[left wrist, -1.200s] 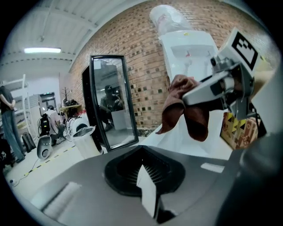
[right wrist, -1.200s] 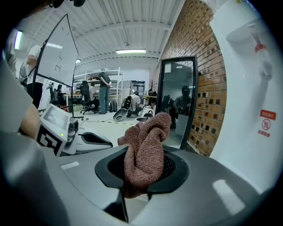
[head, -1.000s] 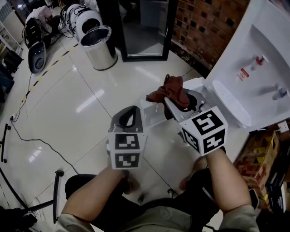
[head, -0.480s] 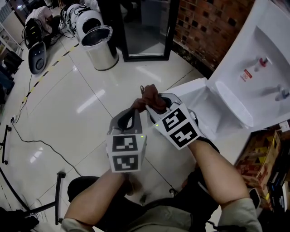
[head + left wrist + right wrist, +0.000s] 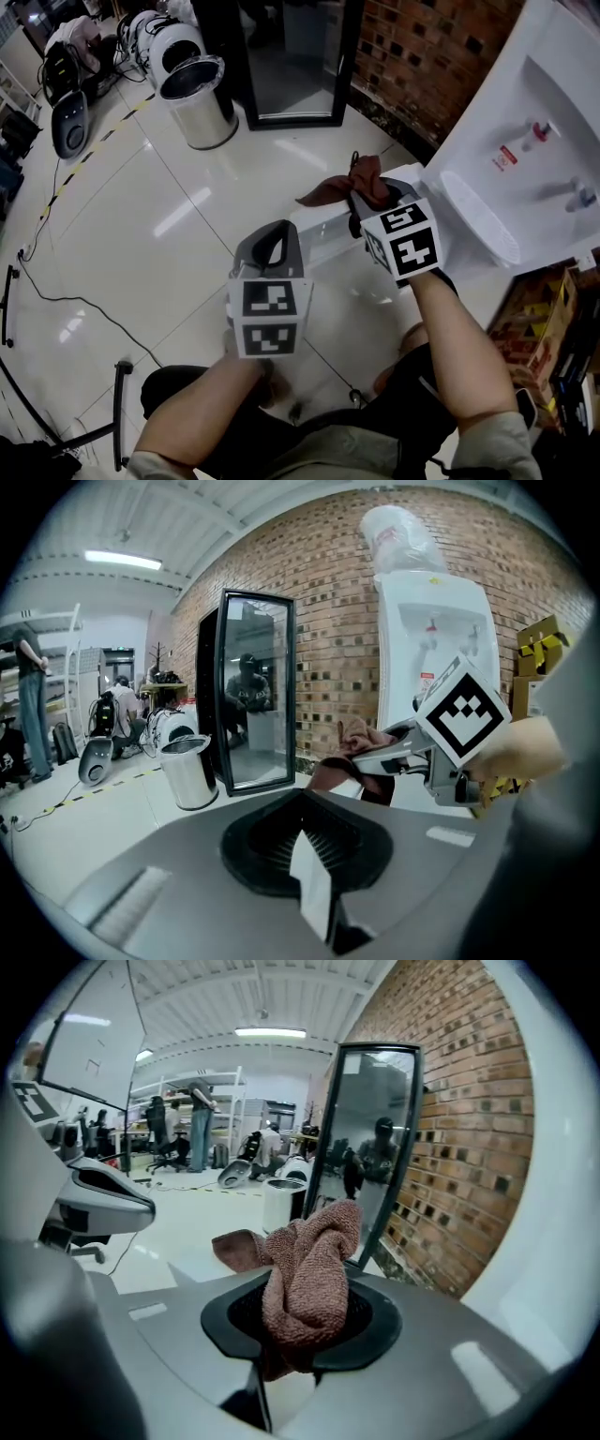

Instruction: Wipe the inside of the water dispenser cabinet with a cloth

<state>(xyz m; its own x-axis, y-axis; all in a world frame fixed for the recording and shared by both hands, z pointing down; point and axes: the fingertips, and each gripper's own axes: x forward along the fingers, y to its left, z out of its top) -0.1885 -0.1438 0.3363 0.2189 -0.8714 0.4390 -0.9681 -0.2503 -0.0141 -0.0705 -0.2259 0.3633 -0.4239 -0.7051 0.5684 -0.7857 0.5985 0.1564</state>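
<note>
Right gripper view first: the right gripper [image 5: 286,1382] is clenched on the brown cloth [image 5: 309,1269], which bunches up between its jaws. The left gripper [image 5: 272,239] sits close beside it, closed tight on nothing. The water dispenser [image 5: 525,112] stands off to the right. No wiping yet, I'd say; next, carry that cloth low into the cabinet.

Left hand-held gripper [image 5: 273,232], jaws together, empty — right hand-held gripper [image 5: 362,199] clamps cloth [image 5: 336,189], forearm extended.
</note>
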